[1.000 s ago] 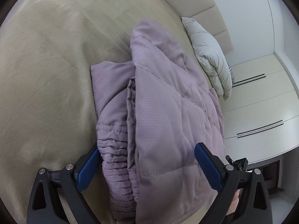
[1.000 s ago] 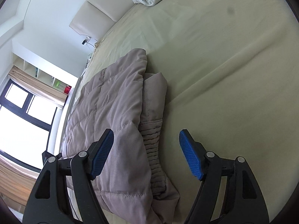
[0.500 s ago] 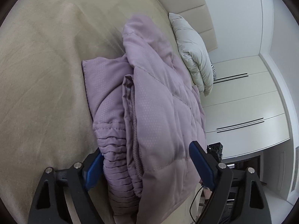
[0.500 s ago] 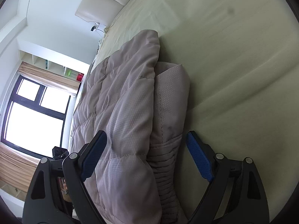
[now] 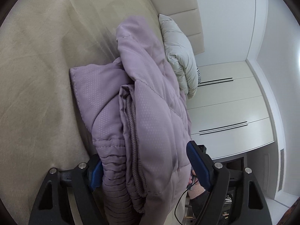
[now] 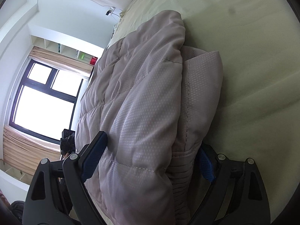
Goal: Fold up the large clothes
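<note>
Where the folded jacket (image 5: 146,123) runs past 6 o'clock, its lower end is cut off. Left gripper (image 5: 144,166) and right gripper (image 6: 151,161) both gape wide, straddling its bulk on the bed (image 5: 37,75); pad contact is unclear.

Black gripper (image 5: 146,168) (blue pads (image 5: 196,161))

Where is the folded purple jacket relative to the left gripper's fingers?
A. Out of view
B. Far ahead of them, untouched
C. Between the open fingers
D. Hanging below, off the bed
C: the jacket fills the gap of the left gripper, a blue-padded finger on either side.
</note>
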{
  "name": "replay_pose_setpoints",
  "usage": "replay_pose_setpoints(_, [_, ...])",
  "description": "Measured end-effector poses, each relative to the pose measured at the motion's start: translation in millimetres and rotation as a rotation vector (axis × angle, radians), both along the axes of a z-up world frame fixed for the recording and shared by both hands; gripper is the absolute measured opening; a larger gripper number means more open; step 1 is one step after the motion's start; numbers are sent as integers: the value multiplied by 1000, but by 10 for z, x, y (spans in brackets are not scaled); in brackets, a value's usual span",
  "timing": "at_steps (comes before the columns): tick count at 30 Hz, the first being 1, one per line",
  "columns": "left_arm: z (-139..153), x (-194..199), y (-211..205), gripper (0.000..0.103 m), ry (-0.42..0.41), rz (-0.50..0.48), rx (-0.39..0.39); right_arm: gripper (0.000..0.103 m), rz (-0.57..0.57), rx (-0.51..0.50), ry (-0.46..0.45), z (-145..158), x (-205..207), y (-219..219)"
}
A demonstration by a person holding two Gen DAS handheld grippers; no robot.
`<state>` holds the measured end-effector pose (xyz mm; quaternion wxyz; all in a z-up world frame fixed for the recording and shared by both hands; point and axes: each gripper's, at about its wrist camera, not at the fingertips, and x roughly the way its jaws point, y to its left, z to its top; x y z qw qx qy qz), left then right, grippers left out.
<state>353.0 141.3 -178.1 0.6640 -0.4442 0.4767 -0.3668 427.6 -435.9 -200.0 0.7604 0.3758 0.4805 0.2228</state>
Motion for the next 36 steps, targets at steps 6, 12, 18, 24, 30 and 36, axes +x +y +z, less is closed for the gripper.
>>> replay_pose_setpoints(6, [-205, -26, 107, 54, 6, -2, -38, 89, 40, 12, -35, 8, -32, 58])
replay_pose_setpoints(12, [-170, 97, 71, 60, 48, 17, -12, 89, 58, 3, -26, -10, 12, 120])
replay_pose_setpoints(18, [-103, 72, 0, 62, 29, 22, -3, 89, 57, 7, -37, -31, 28, 206])
replay_pose_setpoints(24, [-116, 214, -124, 58, 37, 15, 13, 89, 66, 2, -36, -43, 37, 265])
replay_pose_setpoints(30, [11, -4, -121, 39, 12, 30, 96, 73, 63, -62, -32, 38, 24, 354])
replay_pose_setpoints(36, [288, -350, -85, 35, -45, 52, 155, 46, 59, -190, -104, 368, -200, 519])
